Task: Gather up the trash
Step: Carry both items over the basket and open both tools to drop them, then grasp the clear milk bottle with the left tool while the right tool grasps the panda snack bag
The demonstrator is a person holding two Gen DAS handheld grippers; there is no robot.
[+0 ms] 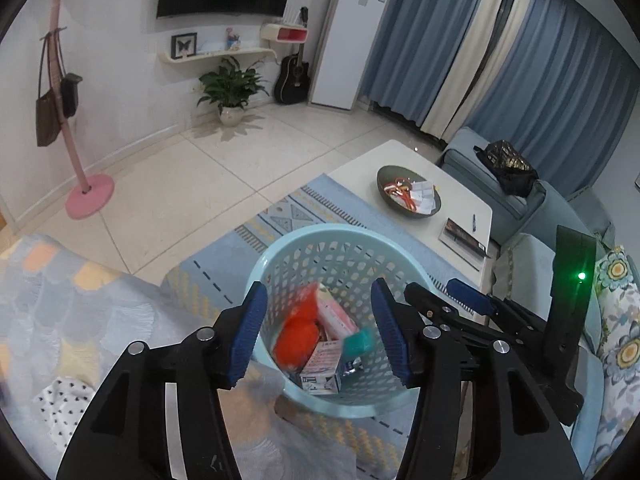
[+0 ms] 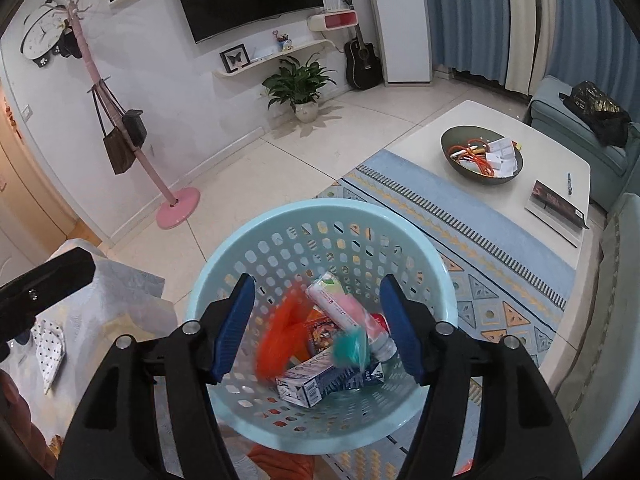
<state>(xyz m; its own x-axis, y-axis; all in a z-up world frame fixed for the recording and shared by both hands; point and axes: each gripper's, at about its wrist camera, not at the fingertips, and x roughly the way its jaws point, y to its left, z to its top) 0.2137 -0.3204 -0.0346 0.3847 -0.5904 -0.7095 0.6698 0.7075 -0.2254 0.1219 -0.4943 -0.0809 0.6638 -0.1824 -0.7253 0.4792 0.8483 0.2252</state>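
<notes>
Dropping trash: both spread over the basket (image 2: pixel 320 216) on the rug, left hand-held gripper (image 1: pixel 320 332) and right hand-held gripper (image 2: pixel 318 328), pinching nothing. Orange scrap (image 2: pixel 276 340) and teal scrap (image 2: pixel 351 346) blurred, falling in. Next: more trash.

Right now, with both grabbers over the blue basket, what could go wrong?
1. The orange wrapper and teal scrap look blurred, seemingly mid-fall; light pieces might flutter past the basket rim onto the rug.
2. The left gripper and right gripper, both with jaws open, hang close together, so they could bump.
3. A low jaw might catch the rim and tip the basket.
</notes>
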